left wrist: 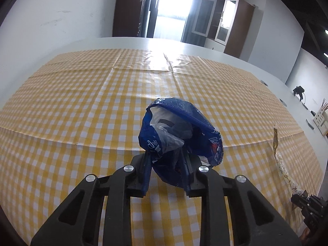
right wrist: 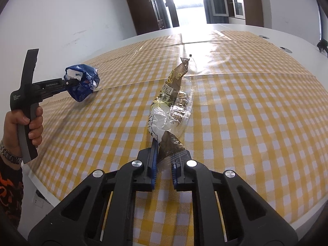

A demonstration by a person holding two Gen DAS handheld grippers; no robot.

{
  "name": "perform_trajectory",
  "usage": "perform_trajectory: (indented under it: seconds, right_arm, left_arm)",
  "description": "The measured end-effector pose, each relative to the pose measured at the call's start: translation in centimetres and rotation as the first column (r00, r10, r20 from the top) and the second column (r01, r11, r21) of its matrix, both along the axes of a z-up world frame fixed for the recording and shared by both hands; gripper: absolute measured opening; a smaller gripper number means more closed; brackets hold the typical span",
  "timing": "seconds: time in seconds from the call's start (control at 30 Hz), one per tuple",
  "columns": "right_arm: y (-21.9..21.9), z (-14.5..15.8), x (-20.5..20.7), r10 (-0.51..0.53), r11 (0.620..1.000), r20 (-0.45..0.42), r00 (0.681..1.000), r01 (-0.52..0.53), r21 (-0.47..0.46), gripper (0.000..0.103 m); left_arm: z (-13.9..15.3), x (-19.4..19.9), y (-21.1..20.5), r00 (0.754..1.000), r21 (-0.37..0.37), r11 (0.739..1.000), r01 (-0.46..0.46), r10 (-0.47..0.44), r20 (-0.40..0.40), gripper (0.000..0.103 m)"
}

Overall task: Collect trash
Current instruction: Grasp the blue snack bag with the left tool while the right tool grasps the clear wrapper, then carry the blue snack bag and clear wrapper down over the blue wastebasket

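Left jaws pinch blue wrapper (left wrist: pixel 180 135), right view adds person's hand (right wrist: pixel 30 123)

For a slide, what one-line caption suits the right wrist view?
Right hand-held gripper pinches a clear-and-brown wrapper; the left hand-held gripper clamps a blue bag.

tool (right wrist: pixel 164 153): black, silver screws, blue pads | wrist: metal watch (right wrist: pixel 10 155) | sleeve (right wrist: pixel 10 188): black-orange

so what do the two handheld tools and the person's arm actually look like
Both are matte black plastic linkage frames with round silver pivot pins. The right tool has blue ridged pads on its fingers; the left tool shows a pistol grip with a grey trigger bar and small white lettering on its body. The left hand wears a metal-link watch and a black sleeve with orange print.
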State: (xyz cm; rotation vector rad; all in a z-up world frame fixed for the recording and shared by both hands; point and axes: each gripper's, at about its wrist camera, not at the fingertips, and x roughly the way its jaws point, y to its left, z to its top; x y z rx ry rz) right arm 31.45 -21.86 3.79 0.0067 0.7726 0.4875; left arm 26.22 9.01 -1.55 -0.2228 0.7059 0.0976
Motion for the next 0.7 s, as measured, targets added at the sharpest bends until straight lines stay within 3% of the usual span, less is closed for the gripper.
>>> perform_trajectory:
  seconds: [0.37, 0.7]
  right_arm:
    - [1.4, 2.4, -5.2, 0.061, 0.998, 0.088, 0.994, -0.063, 0.024, 0.009]
    - [1.3, 2.7, -11.9, 0.134, 0.989, 0.125, 0.983, -0.140, 0.039, 0.009]
  left_arm:
    - [2.8, -9.0, -3.6, 0.994, -0.018, 0.999, 0.042, -0.040, 0.099, 0.023]
    - [3.2, -17.7, -6.0, 0.984, -0.035, 0.996, 0.080, -0.073, 0.165, 0.023]
